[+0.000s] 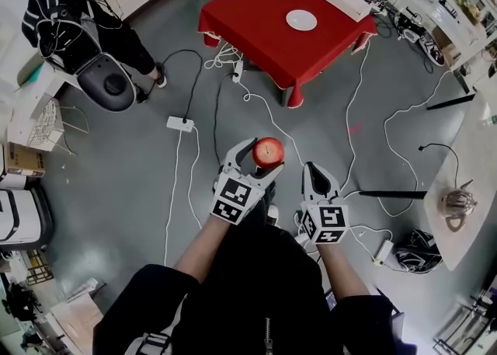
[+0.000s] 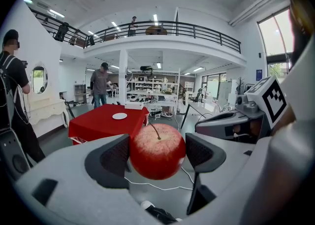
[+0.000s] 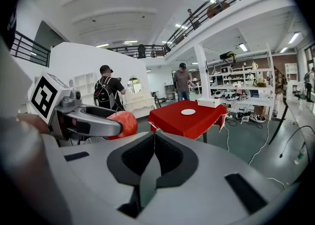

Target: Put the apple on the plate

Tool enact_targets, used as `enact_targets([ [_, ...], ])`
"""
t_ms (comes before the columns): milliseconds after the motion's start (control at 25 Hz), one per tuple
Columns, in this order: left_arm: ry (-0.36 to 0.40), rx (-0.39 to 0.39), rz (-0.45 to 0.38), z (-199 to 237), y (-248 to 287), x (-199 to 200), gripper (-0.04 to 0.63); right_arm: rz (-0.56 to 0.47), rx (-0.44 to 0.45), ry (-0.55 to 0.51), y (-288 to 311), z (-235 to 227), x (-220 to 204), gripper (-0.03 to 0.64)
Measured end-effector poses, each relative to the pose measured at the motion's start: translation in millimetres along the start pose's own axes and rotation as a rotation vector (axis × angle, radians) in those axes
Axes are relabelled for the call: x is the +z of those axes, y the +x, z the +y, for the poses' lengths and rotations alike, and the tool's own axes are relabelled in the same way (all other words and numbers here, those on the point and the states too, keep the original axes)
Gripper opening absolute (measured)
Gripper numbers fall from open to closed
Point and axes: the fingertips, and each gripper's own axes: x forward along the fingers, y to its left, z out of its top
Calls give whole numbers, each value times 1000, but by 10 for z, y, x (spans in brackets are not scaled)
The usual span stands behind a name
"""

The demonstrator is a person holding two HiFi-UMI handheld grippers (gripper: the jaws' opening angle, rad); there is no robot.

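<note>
The apple [image 1: 268, 149] sits between the jaws of the left hand-held gripper [image 1: 266, 161], with the right hand-held gripper [image 1: 313, 170] to its right. The plate [image 1: 301, 20] lies on the worktop [image 1: 252, 23] well ahead.

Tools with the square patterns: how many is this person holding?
2. The left tool is held out in front, shut on the apple. The right tool is just beside it, shut with nothing between its jaws.

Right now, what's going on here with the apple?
A person holds tongs in each hand. The left tongs grip a red apple; the right tongs are shut and empty. The white plate lies bare on the red table ahead, so the apple is not there yet.
</note>
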Motion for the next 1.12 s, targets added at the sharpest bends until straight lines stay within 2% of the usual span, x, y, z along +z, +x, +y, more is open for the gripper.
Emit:
enact_targets([
  [240,-4,-20,-1,220,278,113,362,5,-11,-6,288,-119,135,11],
  [480,-13,-43,8,548,780,273,362,28,-30,2,754,-438,280,12],
  [1120,-20,-92,21,1708,1865,862,362,49,-60,14,2161,-944,1006,11],
])
